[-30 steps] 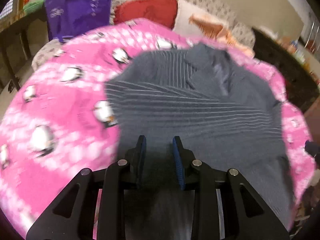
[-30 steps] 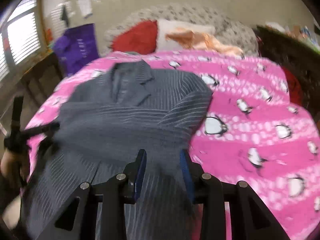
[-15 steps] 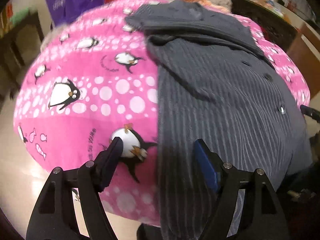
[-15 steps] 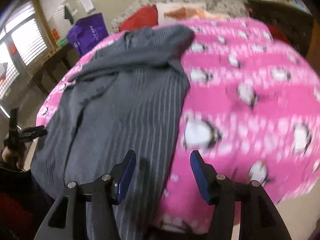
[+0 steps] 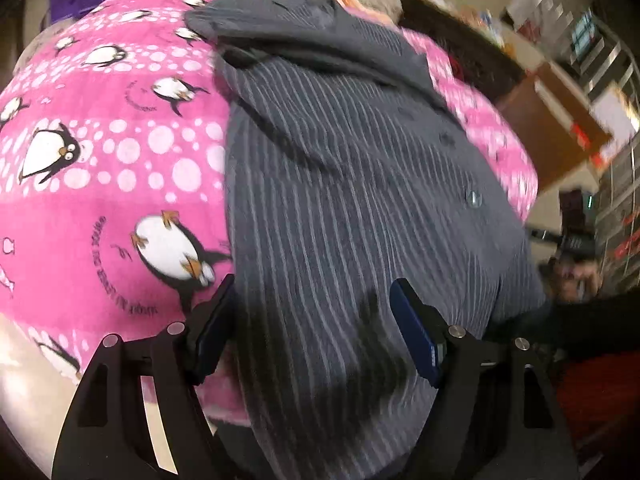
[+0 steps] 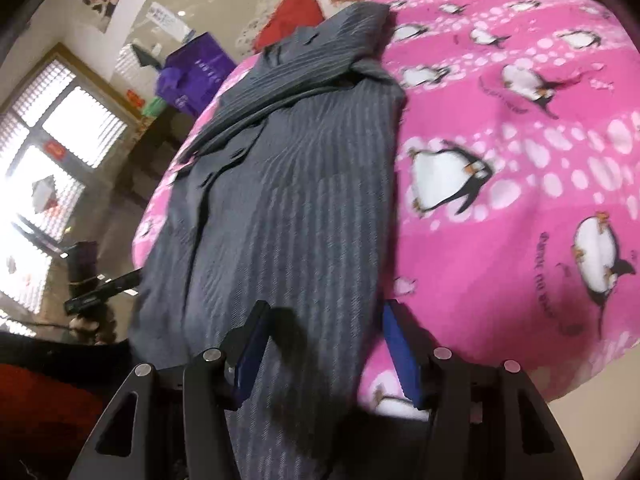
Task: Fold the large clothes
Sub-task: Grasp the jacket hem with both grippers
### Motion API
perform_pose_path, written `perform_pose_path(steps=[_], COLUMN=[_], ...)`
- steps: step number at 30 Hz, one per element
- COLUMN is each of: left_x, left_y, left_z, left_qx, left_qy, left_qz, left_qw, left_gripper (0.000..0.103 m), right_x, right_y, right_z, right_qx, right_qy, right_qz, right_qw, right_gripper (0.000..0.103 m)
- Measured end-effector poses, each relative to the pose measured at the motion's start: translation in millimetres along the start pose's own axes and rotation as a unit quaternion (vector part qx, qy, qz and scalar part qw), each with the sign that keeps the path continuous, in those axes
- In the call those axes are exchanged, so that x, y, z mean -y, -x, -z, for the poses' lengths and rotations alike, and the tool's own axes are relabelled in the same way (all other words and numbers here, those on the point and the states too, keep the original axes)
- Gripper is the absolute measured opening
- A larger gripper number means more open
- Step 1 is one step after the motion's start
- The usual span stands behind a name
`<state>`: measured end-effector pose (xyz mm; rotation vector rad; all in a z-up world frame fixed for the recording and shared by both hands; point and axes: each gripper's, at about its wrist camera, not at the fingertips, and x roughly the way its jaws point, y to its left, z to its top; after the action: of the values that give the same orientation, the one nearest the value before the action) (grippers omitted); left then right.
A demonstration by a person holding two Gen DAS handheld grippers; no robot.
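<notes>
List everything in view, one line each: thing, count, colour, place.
striped button-up shirt: one, dark grey, spread lengthwise on the blanket, hem hanging over the near edge
penguin-print fleece blanket: one, pink with white dots, covering the bed
pillows: at least two, red and white, at the bed's far end
fabric bag: one, purple, beside the bed
window with blinds: one, bright, on the wall
left gripper: one, black with blue pads, open over the hem
right gripper: one, same, open over the hem

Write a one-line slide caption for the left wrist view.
Open left gripper poised over a grey striped shirt on a pink penguin blanket.
</notes>
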<state>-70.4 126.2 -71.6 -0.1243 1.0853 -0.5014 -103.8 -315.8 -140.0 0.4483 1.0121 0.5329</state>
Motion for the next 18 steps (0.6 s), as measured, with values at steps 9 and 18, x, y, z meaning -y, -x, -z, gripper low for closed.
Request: perform_pose_path(steps=[9, 18], left_x=[4.2, -8.0], left_y=[-11.1, -7.6], left_z=[0.8, -2.1], left_qx=[-0.026, -0.009], left_qy=[0.004, 0.019], left_qz=[0.004, 0.046], left_qw=[0.9996, 0.9987], left_gripper=[0.071, 0.042], right_x=[0.5, -0.4], right_y=[-6.7, -11.1], right_z=[-1.5, 1.3], right_qx=[0.011, 0.010], right_qy=[0.011, 0.022], right_qz=[-0.076, -0.049], right_qw=[0.997, 0.998], right_gripper=[0.054, 0.043])
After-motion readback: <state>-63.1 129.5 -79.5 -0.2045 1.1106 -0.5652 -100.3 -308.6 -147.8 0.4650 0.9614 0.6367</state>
